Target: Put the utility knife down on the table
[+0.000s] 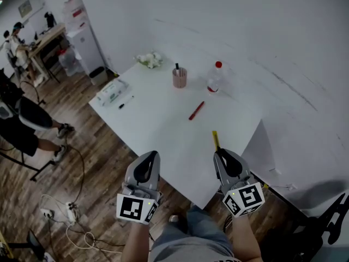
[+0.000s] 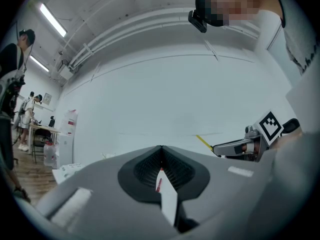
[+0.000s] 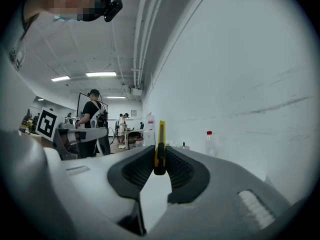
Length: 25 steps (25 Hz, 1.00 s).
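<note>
Our right gripper [image 1: 220,153] clamps the yellow utility knife [image 1: 215,140] over the table [image 1: 163,130] at its near edge; our left gripper [image 1: 153,155] is clenched, empty.

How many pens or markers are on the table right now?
3: a red pen lying mid-table, a black marker beside the wipes pack, and a dark pen standing in the cup; the cup may hide more.

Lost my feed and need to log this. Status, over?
Left gripper shut, empty. Right gripper shut on utility knife, over near edge of table, not released. Red pen lies farther in, apart from knife.
</note>
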Each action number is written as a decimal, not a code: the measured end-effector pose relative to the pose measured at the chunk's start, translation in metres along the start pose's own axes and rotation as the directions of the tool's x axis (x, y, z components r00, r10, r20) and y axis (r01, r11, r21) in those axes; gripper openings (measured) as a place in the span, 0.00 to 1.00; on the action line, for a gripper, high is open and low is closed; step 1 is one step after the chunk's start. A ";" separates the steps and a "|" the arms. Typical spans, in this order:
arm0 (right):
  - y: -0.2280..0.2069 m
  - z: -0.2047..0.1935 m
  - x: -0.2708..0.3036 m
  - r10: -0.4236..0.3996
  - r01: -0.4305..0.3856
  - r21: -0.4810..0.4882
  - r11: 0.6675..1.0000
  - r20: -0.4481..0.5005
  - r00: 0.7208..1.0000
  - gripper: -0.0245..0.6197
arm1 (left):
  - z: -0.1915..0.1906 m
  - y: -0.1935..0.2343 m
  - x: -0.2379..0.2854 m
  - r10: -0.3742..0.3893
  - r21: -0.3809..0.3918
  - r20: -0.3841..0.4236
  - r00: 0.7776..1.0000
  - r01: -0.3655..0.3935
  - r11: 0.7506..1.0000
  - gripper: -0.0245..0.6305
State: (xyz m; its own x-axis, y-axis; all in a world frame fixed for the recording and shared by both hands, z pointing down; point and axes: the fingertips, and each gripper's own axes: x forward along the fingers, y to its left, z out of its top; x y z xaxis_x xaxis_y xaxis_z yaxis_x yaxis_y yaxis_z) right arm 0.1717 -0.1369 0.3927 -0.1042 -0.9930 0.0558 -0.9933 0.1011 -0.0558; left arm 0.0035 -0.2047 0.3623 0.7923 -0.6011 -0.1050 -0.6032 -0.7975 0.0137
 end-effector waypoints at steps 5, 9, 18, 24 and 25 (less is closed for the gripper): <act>-0.010 -0.016 0.028 0.060 -0.060 0.009 0.998 -0.070 0.996 0.14 | -0.006 0.006 0.009 0.044 -0.003 -0.009 0.999 -0.044 0.999 0.05; -0.015 -0.033 0.049 0.106 -0.104 0.019 0.994 -0.134 0.985 0.14 | -0.008 0.013 0.012 0.091 -0.001 -0.009 0.996 -0.091 0.996 0.05; -0.021 -0.082 0.088 0.200 -0.193 0.051 0.980 -0.289 0.936 0.14 | -0.015 0.029 0.012 0.202 0.000 -0.026 0.979 -0.202 0.979 0.05; -0.020 -0.118 0.105 0.245 -0.232 0.082 0.969 -0.384 0.890 0.14 | -0.026 0.034 0.006 0.256 -0.010 -0.053 0.965 -0.257 0.966 0.05; -0.020 -0.124 0.106 0.251 -0.236 0.086 0.968 -0.400 0.882 0.14 | -0.028 0.035 0.005 0.264 -0.011 -0.058 0.963 -0.265 0.964 0.05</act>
State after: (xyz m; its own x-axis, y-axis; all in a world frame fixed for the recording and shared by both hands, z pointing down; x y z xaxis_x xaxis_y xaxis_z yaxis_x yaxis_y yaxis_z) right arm 0.1740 -0.2369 0.5236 -0.3606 -0.8256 0.4339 -0.9326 0.3272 -0.1524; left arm -0.0108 -0.2373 0.3898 0.6091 -0.7921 -0.0400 -0.7904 -0.6104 0.0524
